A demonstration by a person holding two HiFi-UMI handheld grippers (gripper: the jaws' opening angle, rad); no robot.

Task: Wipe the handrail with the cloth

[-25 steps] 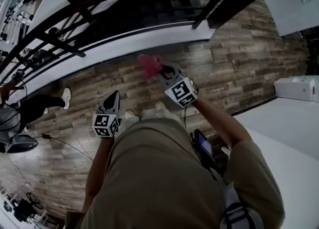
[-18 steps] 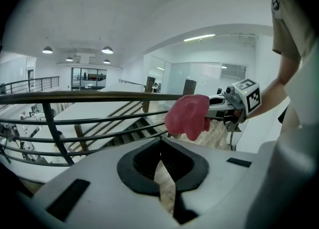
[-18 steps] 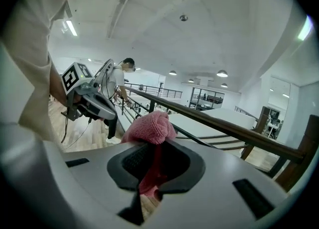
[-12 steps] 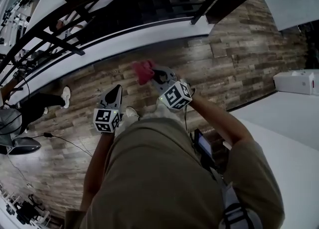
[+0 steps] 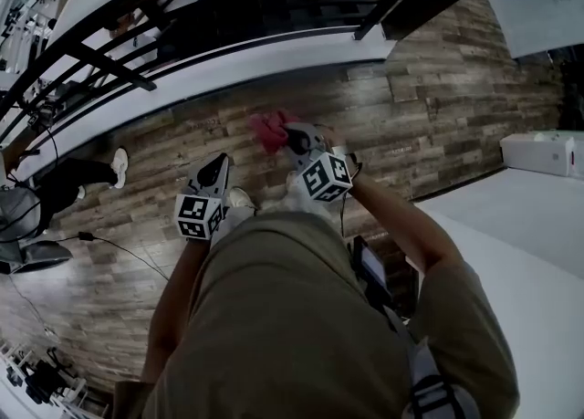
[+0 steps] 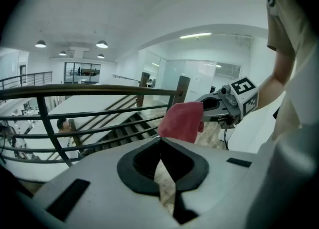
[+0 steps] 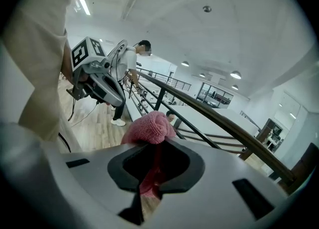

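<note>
Pink cloth (image 7: 149,124), knitted in texture, is bunched in the right tongs (image 5: 290,140). Their jaws are closed on one fold, and the rest of the fabric bulges out past the tips in a rounded wad. The left tongs (image 6: 161,145) are held just to the left of the right pair and a little nearer the operator. Their jaws are pressed together with nothing between them. Seen from the left tongs, the cloth hangs ahead of their tips and slightly to the right.

The dark wooden handrail (image 7: 224,119) runs beyond and above both pairs of tongs, crossing in front of them on a slant. The cloth sits below and short of the rail, apart from it. Thin black balusters (image 6: 46,123) and parallel cross bars hang under the rail, farther from the tongs than the cloth is. A staircase (image 6: 119,132) descends behind the bars.

Grey-brown plank floor (image 5: 438,107) lies beneath both tongs. The operator stands on it facing the rail with both forearms extended.
</note>
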